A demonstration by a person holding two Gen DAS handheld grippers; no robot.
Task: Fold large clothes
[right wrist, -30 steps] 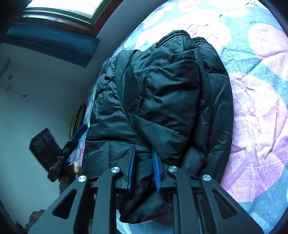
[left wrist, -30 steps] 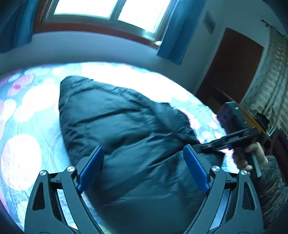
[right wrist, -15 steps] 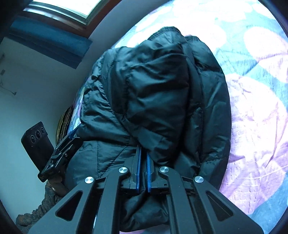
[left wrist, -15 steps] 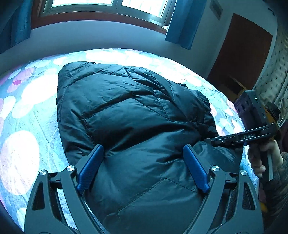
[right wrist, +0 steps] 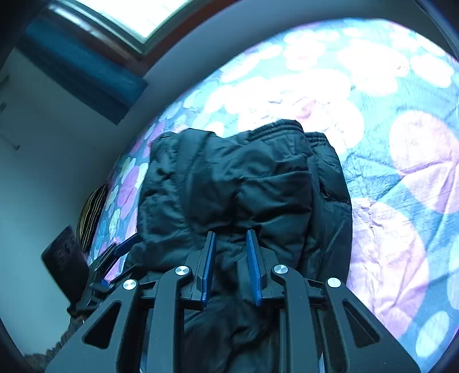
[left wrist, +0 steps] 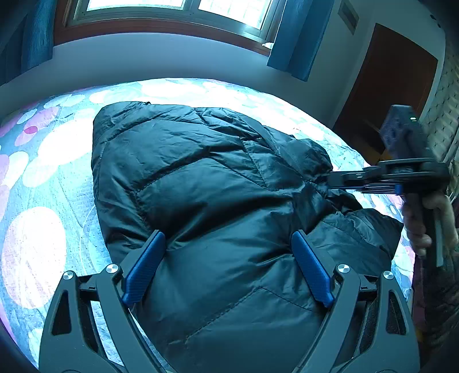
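A bed (left wrist: 54, 183) with a spotted pink, white and blue cover fills a room with a window (left wrist: 172, 8), blue curtains (left wrist: 292, 37) and a brown door (left wrist: 387, 94). A black puffer jacket (left wrist: 218, 200) lies bundled on the cover, its ribbed hem at the far end in the right wrist view. The left gripper (left wrist: 229, 271) tilts down over the near part of the jacket, its blue pads spread wide to either side of the fabric and not pressing on it. The right gripper (right wrist: 229, 258) also points downward; its jaws are opening, with a fold of jacket between the pads but a gap showing on each side. A hand (left wrist: 427, 221) grips its handle at the frame's right edge, the sleeve cut off. The jacket's near end is hidden behind both grippers' frames.
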